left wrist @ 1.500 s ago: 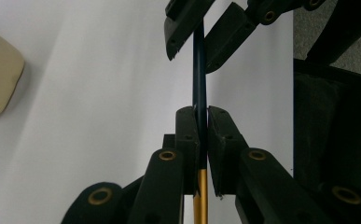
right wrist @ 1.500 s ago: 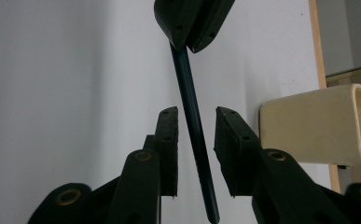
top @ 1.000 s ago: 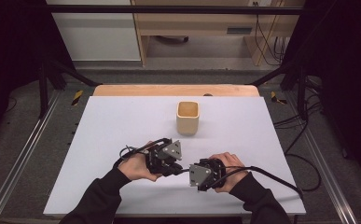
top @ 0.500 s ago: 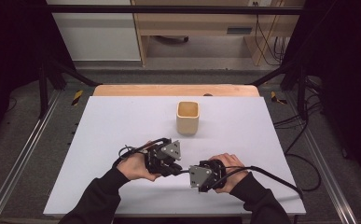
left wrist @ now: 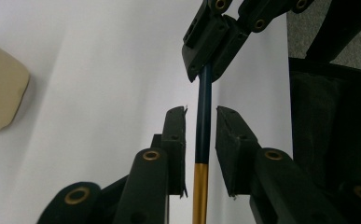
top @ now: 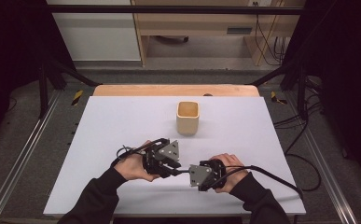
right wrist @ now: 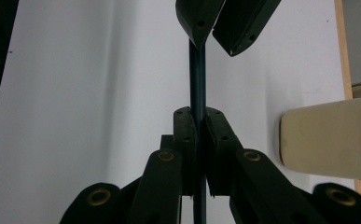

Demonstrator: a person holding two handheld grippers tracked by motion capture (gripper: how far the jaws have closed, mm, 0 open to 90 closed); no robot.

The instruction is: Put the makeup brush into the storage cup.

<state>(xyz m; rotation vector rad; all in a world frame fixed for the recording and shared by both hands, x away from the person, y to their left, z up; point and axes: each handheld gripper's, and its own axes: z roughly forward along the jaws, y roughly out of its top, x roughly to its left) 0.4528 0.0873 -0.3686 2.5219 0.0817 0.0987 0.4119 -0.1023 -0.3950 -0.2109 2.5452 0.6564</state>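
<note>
Pen [left wrist: 203,135], dark blue with a gold end, hangs level above the table [top: 122,121] between both grippers: the right gripper [right wrist: 197,126] pinches it tight, while the left gripper [left wrist: 201,140] has just been opening, its jaws now spread clear of the barrel. The handover looks nearly done; dropping it into the beige cup [top: 188,116] probably remains. Only the gripper views show that gap and gold end; the high view shows the cup standing well apart.

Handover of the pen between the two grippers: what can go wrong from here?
1. The left gripper has just been opening; its pads stand clear of the slim dark blue pen with a gold section. The right gripper alone clamps it, so a weak pinch may let it swivel or slip.
2. The left jaws flank the pen closely; pulling away skewed could knock it.
3. The beige square cup is far off across the white table; a long carry on a thin grip.
</note>
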